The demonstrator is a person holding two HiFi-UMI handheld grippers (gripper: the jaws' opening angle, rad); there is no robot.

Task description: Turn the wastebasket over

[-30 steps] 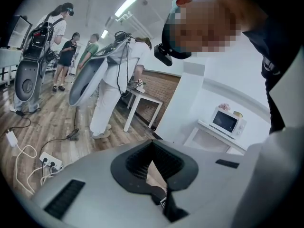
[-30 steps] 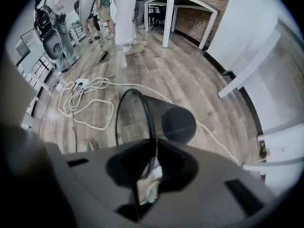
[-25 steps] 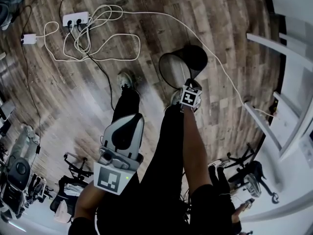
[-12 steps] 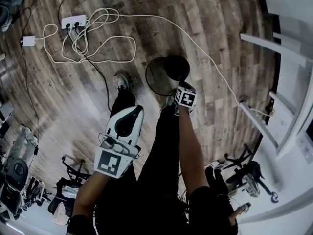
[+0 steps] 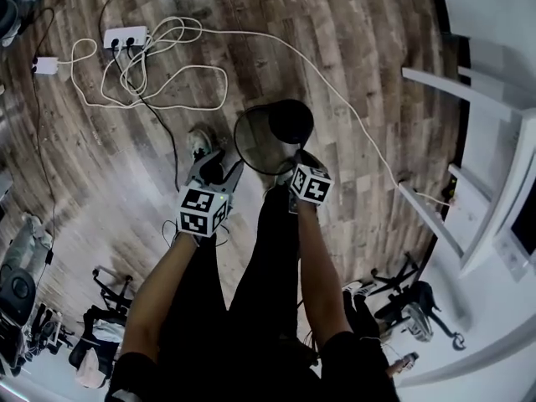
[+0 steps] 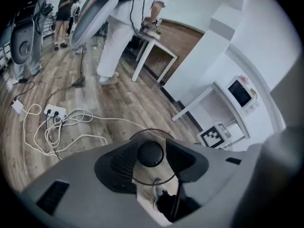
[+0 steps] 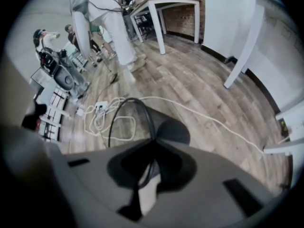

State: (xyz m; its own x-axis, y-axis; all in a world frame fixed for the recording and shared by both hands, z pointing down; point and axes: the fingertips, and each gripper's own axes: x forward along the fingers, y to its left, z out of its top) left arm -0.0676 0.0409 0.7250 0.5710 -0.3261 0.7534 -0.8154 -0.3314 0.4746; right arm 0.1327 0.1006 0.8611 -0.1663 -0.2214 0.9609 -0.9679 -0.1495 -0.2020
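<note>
1. 1 black mesh wastebasket (image 5: 255, 141) on wood floor (image 5: 377, 74), tipped: open mouth faces up twd the person, solid base points away.
2. R gripper (image 5: 295, 164) clamped shut on its rim.
3. L gripper (image 5: 219, 170): jaws apart, just beside rim.
4. 1 white power strip (image 5: 127, 36), well apart.

Head view looks steeply down; both gripper views look closely along their fingers (image 6: 116, 163); all share the wastebasket (image 5: 264, 141).
</note>
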